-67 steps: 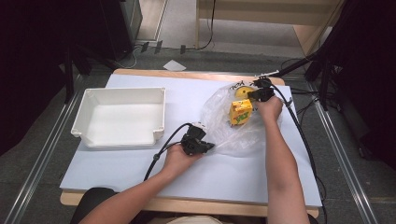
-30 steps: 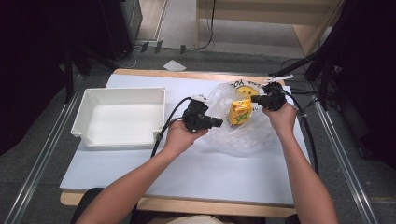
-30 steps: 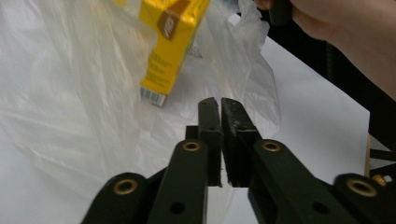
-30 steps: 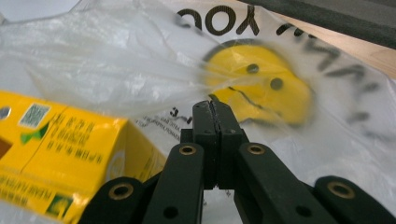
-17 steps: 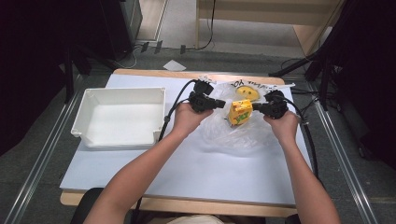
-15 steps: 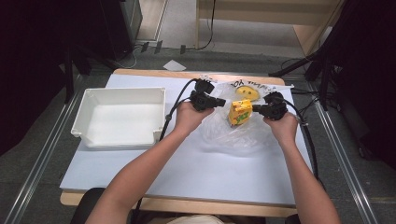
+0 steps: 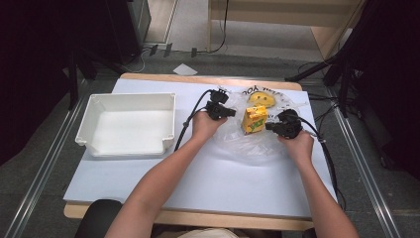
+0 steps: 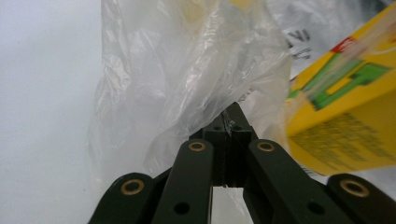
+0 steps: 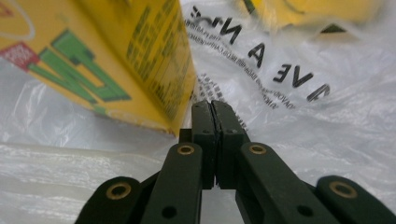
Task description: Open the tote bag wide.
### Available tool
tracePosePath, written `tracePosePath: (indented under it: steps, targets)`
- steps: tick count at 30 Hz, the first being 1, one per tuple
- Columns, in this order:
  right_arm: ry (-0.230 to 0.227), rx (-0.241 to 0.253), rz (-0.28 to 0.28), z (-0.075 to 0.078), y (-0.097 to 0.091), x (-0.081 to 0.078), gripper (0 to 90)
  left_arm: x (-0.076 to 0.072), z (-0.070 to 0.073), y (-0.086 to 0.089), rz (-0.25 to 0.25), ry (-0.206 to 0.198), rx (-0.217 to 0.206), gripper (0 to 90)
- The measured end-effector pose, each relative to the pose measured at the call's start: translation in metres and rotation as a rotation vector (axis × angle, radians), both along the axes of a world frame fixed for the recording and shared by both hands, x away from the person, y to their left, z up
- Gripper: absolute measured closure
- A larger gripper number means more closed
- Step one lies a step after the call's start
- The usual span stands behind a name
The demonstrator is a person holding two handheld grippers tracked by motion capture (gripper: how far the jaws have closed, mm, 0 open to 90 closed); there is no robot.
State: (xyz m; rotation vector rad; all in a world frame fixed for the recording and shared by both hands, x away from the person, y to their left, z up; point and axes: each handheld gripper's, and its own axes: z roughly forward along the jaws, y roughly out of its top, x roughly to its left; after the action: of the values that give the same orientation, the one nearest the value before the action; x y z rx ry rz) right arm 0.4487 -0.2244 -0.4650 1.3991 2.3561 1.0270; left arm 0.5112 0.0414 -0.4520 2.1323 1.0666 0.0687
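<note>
Lettering on the clear plastic bag [image 9: 299,116] reads "AVE A N" from your right tongs [image 9: 215,109], which are pinched shut on the film. Your left tongs [image 8: 232,114] clamp film too. The yellow carton [image 7: 253,119] inside sits near the worktop [image 7: 208,183]'s far edge, its green print unreadable.

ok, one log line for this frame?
left gripper: shut on plastic bag | right gripper: shut on plastic bag | yellow carton: upright inside bag | white tray: empty
</note>
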Motion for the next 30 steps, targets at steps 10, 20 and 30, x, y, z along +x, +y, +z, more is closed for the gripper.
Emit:
tracePosePath:
  steps: [10, 20, 30]
  targets:
    - [-0.002, 0.018, -0.011, -0.013, -0.013, -0.023, 90.0, 0.013, -0.011, 0.013, 0.098, -0.009, 0.088, 90.0]
    - [-0.017, 0.015, -0.034, -0.012, -0.035, -0.048, 90.0, 0.020, -0.010, 0.023, 0.142, -0.005, 0.100, 90.0]
    - [-0.058, 0.048, -0.043, -0.001, -0.037, -0.048, 88.5, 0.013, 0.003, 0.020, 0.078, 0.007, 0.014, 83.3]
